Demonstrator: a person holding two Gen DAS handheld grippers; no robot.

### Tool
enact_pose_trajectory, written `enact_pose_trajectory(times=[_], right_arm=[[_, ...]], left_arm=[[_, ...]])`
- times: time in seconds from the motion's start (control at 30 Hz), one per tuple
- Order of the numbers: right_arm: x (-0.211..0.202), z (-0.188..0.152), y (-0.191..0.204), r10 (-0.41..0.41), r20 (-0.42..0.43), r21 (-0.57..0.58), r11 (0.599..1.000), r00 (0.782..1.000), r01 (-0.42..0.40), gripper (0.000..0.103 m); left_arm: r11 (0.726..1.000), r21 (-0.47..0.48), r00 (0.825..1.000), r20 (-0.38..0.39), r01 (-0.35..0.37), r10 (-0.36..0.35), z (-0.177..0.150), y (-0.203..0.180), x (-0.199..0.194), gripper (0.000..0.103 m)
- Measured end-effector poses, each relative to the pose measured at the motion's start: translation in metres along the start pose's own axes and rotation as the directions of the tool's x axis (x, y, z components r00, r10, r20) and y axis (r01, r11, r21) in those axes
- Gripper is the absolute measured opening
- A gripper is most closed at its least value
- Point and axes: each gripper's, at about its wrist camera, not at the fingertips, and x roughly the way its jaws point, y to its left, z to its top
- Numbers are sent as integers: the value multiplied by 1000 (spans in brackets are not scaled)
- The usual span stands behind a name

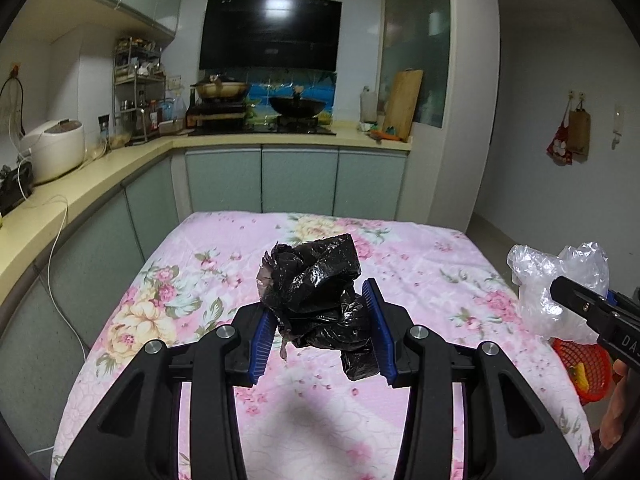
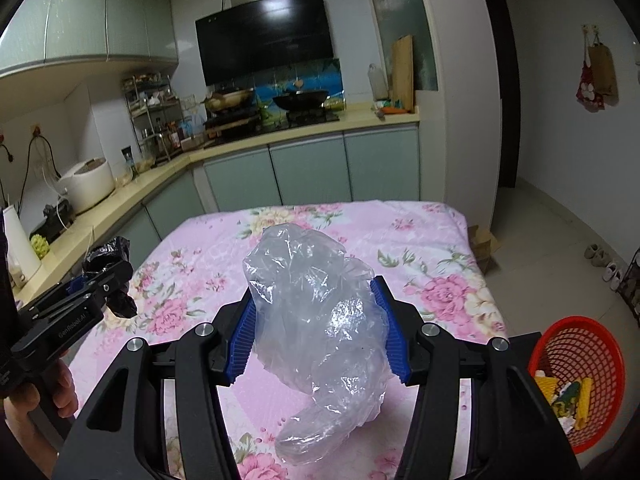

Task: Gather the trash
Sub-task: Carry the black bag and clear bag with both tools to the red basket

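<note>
- The clear plastic bag bulges far beyond the right gripper; only a middle fold sits between the blue pads, and a long tail droops below them. If that thin film slides, the bag could slip out and land back on the flower-print bench below.
- The black plastic bag in the left gripper is a tighter wad, yet one loose lump hangs under the right-hand pad and could catch on something or tear away.
- The red basket, which already has scraps inside, lies low and to the right of the right gripper, and farther right still from the left one. Dropping too early, I judge, would leave a bag on its rim or on the floor.
- Left gripper: partly closed, pads pressing both sides of the black bag, held clear above the bench.
- Right gripper: somewhat wider, clamped on the clear bag, also held clear above the bench.
</note>
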Motion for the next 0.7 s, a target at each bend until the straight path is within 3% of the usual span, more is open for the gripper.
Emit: enact_pose_trajectory(times=[0.33,0.7], right_arm=[[-38,5,-26,-38,58,35,999,998,36,53],[-62,7,-70,-142,83,93,987,986,134,53]], left_arm=[[998,40,998,27,55,-56,8,-33,-16,40],[982,107,987,17,154,-157,6,-93,-12,40]])
